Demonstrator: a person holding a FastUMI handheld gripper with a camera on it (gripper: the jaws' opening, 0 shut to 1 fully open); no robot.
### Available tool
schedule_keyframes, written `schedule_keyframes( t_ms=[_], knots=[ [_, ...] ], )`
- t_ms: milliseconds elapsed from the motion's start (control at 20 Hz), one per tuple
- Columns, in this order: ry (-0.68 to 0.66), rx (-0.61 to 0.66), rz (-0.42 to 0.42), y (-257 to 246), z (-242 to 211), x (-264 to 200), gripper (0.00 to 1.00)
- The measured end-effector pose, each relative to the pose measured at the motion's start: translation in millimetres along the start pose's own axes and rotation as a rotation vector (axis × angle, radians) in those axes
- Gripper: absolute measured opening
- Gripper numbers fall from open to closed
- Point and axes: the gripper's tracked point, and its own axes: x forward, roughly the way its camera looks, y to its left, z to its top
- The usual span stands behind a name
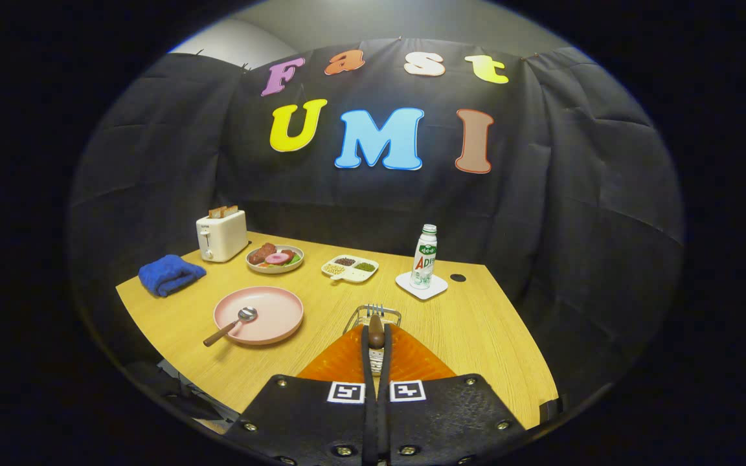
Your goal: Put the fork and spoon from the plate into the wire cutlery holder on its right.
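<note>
A pink plate (277, 318) lies on the wooden table, ahead and to the left of my fingers. A spoon (236, 321) with a brown handle rests on it, bowl on the plate and handle sticking out over the near-left rim. My gripper (376, 344) is shut on the brown handle of the fork (376, 331). The fork's metal tines point away from me, over the wire cutlery holder (355, 316). The holder stands just beyond my fingertips, to the right of the plate, and my fingers hide its lower part.
At the back left stand a white toaster (221, 235) and a folded blue cloth (170, 274). Behind the plate are a dish of food (274, 257) and a divided tray (350, 267). A bottle (424, 255) stands on a white coaster (436, 289) at the back right.
</note>
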Motion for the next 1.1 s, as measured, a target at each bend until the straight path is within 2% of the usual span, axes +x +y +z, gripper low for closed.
schedule_keyframes(
  t_ms=[300, 600, 1000, 1100],
  knots=[
    [0.129, -0.087, 0.04, -6, -12, 19, 0.0],
    [0.245, -0.065, 0.082, -5, -25, 33, 0.0],
    [0.262, -0.057, 0.077, -4, -28, 43, 0.02],
    [0.243, -0.046, 0.071, -6, -23, 42, 0.1]
  ],
)
